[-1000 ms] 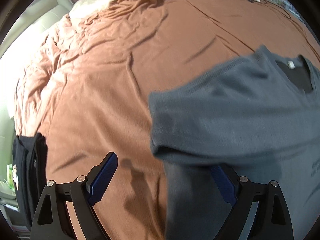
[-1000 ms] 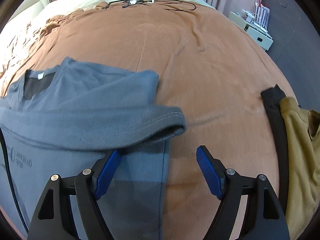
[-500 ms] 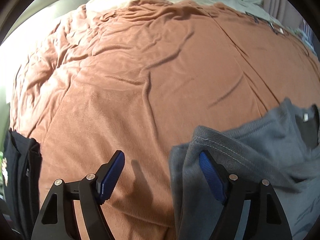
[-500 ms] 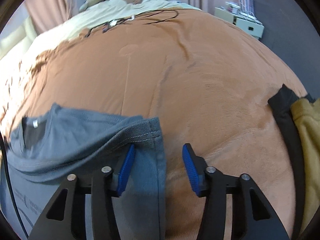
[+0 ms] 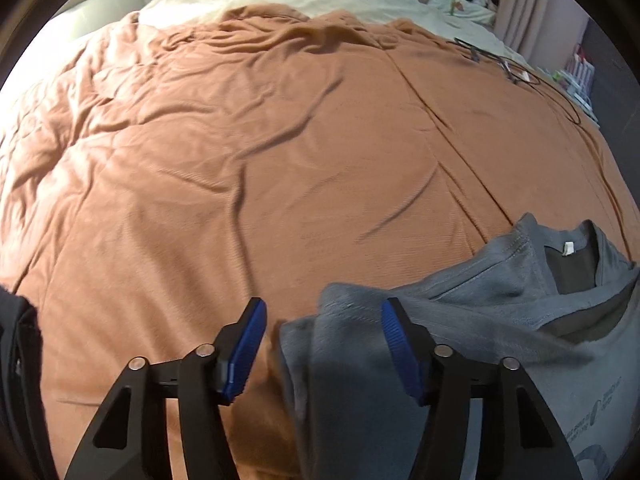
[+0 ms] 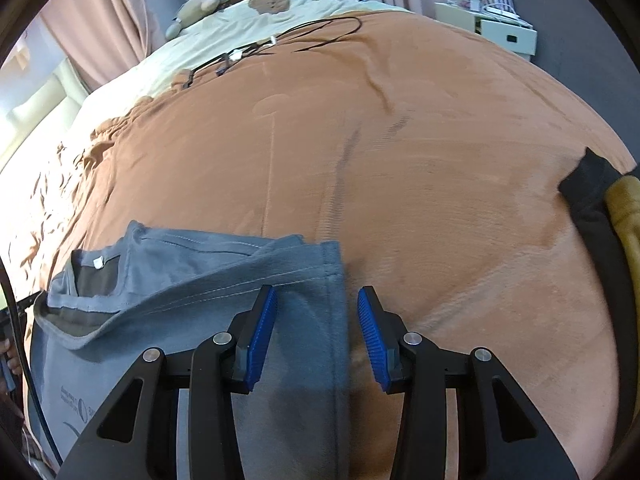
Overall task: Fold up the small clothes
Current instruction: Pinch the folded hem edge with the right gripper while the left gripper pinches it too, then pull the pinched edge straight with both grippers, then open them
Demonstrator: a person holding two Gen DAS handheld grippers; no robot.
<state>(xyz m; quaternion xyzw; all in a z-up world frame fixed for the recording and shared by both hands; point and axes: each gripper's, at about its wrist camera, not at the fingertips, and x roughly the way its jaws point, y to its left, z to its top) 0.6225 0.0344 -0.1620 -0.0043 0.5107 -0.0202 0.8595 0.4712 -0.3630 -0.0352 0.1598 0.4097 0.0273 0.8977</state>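
A grey T-shirt (image 5: 500, 344) lies on the brown blanket (image 5: 280, 160), neck opening and white label facing up and both sleeves folded in over the chest. My left gripper (image 5: 322, 348) is open low over the shirt's left side. The folded edge sits between its blue pads (image 5: 244, 348), with the right pad resting on the fabric. My right gripper (image 6: 317, 336) is open over the shirt's (image 6: 200, 300) right side, and the side seam runs between its pads (image 6: 374, 336). Neither gripper pinches the cloth.
A black garment (image 5: 20, 360) lies at the bed's left edge. Black (image 6: 592, 208) and mustard (image 6: 628, 216) garments are stacked at the right edge. Cables (image 6: 312, 36) lie on the far side near the cream bedding. A white drawer unit (image 6: 504, 32) stands beyond the bed.
Both grippers have pulled back and down toward the shirt's side edges. The sleeves that were draped high now lie flat across the chest. Both pairs of fingers stand closer together than before.
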